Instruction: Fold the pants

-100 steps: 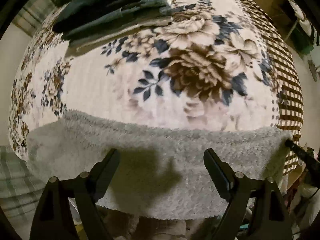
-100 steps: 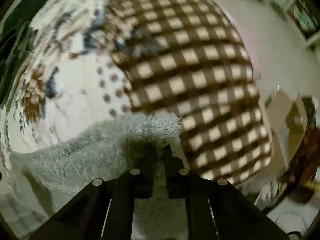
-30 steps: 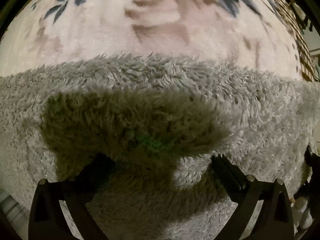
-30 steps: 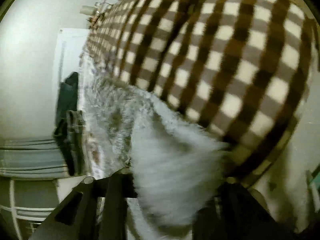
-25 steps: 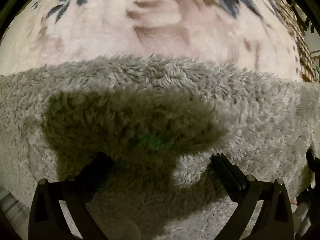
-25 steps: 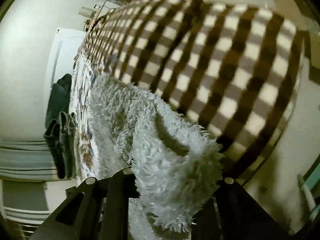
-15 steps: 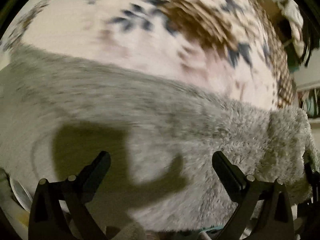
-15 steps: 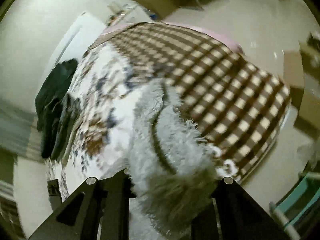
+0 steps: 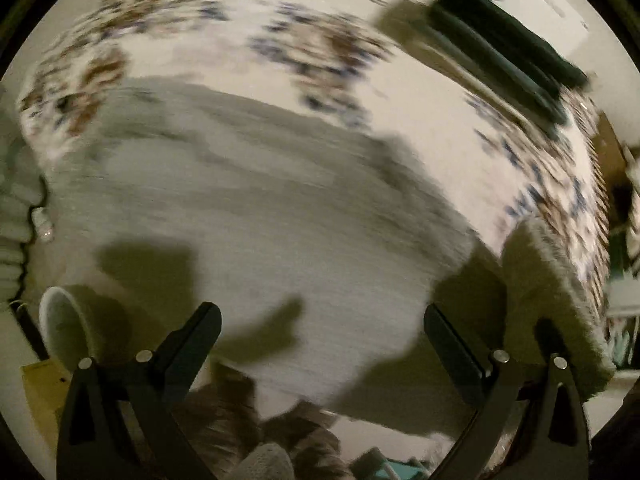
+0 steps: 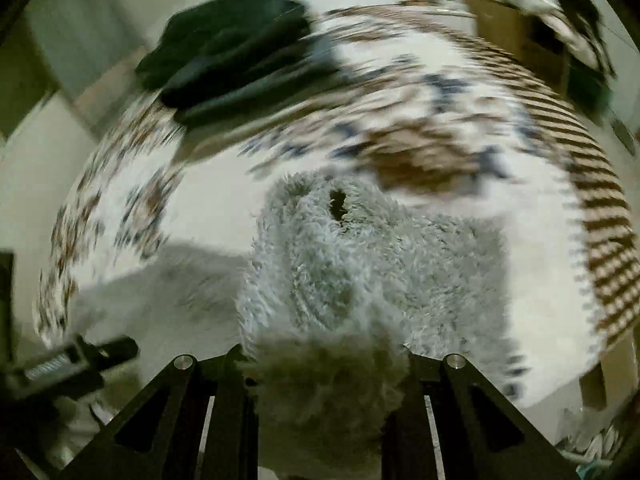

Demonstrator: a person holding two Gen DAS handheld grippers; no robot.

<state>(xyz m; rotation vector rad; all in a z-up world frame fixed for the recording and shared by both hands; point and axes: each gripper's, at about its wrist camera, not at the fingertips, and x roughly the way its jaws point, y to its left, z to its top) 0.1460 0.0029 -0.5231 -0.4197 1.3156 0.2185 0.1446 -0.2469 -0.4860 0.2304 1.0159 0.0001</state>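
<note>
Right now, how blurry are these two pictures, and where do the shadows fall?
Left wrist view: heavy motion smear over the floral blanket and the grey fleece pants; only the left hand-held gripper, open, stays crisp, casting dark shadows on the fleece. Right wrist view: the blanket and the dark folded clothes streak in arcs, while the fleece bunched in the right hand-held gripper looks sharp.

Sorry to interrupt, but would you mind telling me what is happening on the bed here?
A person is folding grey fleece pants on a flowered blanket using two handheld claws. The right claw is clamped on a bunched handful of the fleece. The left claw is open above the flat part of the pants. A pile of dark clothes lies at the far edge.
</note>
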